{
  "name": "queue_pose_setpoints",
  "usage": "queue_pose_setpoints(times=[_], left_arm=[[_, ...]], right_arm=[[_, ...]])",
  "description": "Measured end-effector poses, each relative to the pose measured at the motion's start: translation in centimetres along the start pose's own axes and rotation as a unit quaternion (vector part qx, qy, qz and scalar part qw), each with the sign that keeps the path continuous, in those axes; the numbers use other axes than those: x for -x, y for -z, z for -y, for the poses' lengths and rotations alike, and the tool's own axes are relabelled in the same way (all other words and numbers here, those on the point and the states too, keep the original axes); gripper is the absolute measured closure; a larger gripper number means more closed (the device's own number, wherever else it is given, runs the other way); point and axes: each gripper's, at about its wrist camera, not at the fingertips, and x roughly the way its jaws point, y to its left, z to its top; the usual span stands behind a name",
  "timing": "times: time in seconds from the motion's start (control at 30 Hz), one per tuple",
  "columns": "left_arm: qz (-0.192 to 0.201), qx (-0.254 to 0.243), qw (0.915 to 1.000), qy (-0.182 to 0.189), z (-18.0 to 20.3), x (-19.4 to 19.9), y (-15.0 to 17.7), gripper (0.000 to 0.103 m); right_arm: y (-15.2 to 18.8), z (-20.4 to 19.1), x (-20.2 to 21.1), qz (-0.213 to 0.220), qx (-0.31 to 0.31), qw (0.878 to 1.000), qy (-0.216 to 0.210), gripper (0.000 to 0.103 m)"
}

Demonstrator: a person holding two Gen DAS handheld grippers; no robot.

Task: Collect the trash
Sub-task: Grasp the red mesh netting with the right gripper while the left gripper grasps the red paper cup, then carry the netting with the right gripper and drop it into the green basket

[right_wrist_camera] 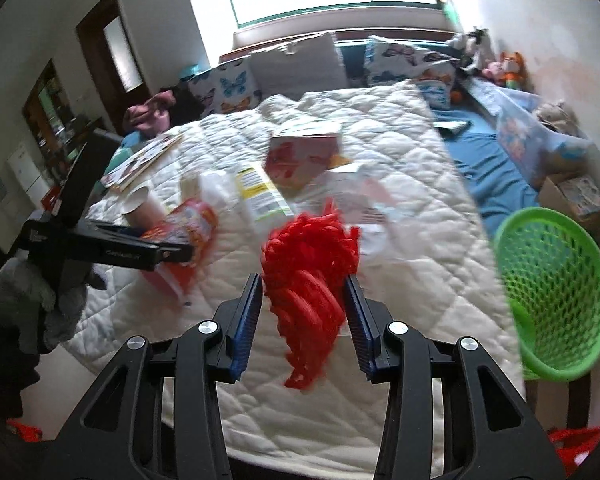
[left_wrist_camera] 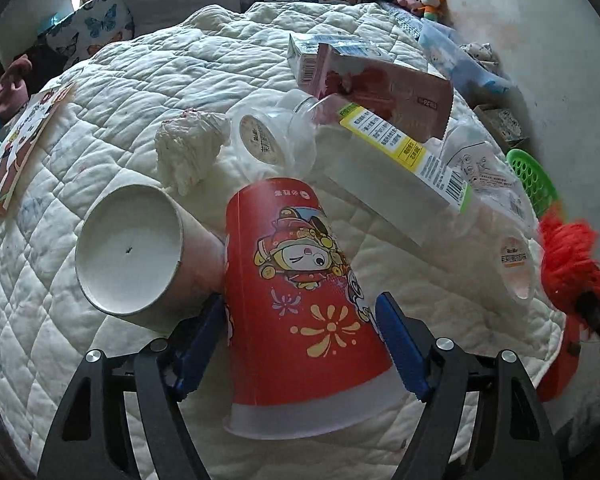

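red cartoon-printed cup between open left jaws | right jaws clamp red net wad | green basket near

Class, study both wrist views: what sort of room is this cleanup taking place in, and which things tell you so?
Most likely a bedroom, probably a child's. A quilted bed cover fills the middle, butterfly-print pillows line the head end under a window, and stuffed toys sit in the corner by the wall.
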Motion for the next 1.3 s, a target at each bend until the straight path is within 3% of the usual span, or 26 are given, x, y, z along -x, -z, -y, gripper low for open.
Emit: queue_pose_setpoints(times=[0.17, 0.23, 0.4, 0.47, 0.57, 0.63, 0.73, 1.1, 1.3], left_arm=[[0.0, 0.011, 0.9999, 0.002, -0.2, 0.1, -0.2, 0.031], [0.001, 0.015, 0.9998, 0.009, -0.1, 0.4, -0.2, 0.031], [0.009, 0.016, 0.9997, 0.013, 0.2, 1.3, 0.1, 0.032], [0.012, 0.019, 0.9996, 0.019, 0.2, 1.6, 0.2, 0.032], [0.018, 0.017, 0.9994, 0.025, 0.5, 2.0, 0.3, 0.032], [0.023, 0.014, 0.9992, 0.03, 0.6, 2.4, 0.3, 0.032], [0.03, 0.011, 0.9989, 0.034, 0.8, 2.9, 0.4, 0.032], [0.042, 0.009, 0.998, 0.047, 0.7, 4.1, 0.6, 0.032], [0.059, 0.005, 0.9963, 0.063, 1.1, 5.7, 0.4, 0.032]], right_arm=[[0.3, 2.8, 0.9, 0.006, -0.025, 0.999, 0.018, 0.061], [0.6, 3.7, 1.1, 0.005, -0.034, 0.999, 0.022, 0.065], [1.6, 4.1, 1.0, -0.001, -0.043, 0.999, 0.013, 0.065], [2.2, 3.7, 0.8, -0.009, -0.045, 0.999, -0.002, 0.06], [2.9, 2.6, 0.7, -0.018, -0.035, 0.999, -0.017, 0.04], [3.5, 1.4, 0.1, -0.03, -0.013, 0.999, -0.023, 0.039], [4.2, 0.2, -0.9, -0.043, 0.005, 0.999, -0.03, 0.029], [5.2, 0.1, -4.6, -0.068, 0.01, 0.997, -0.019, 0.024], [5.5, -0.2, -3.9, -0.071, 0.016, 0.997, -0.037, 0.039]])
